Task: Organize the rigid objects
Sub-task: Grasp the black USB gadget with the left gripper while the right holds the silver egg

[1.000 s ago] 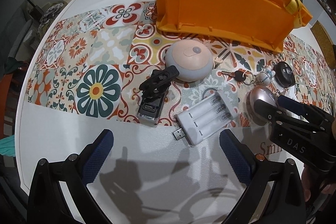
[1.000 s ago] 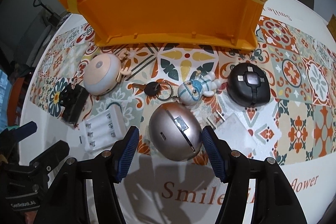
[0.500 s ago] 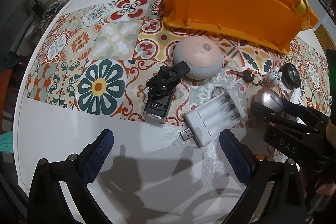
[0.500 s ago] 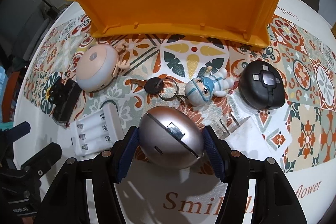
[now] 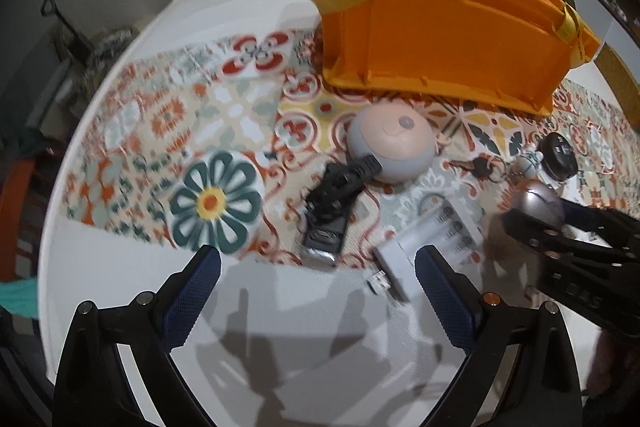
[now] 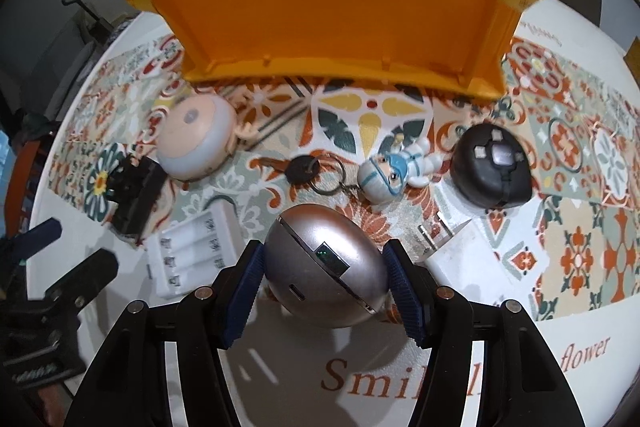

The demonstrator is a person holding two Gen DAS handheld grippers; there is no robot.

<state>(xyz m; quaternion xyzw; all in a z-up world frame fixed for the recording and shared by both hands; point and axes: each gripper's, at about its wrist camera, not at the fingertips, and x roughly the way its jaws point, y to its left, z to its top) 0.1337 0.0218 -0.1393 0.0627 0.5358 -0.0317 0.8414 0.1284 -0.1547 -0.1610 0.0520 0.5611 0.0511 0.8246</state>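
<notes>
The right gripper [image 6: 324,267] is closing on the silver egg-shaped gadget [image 6: 326,263], pads now touching it, where a second ago they stood beside it. The left gripper [image 5: 318,301] hangs open, empty. Next, I judge, comes the orange basket [image 6: 336,7].

Glossy metallic silver egg-shaped device [image 6: 326,263], matt orange plastic crate [image 6: 336,7], ribbed claw pads [image 6: 404,291].

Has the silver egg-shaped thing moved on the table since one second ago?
Cannot tell. In the right wrist view the silver egg now sits between the right tool pads, jaws closing, but the white charger beside it looks equally near.
</notes>
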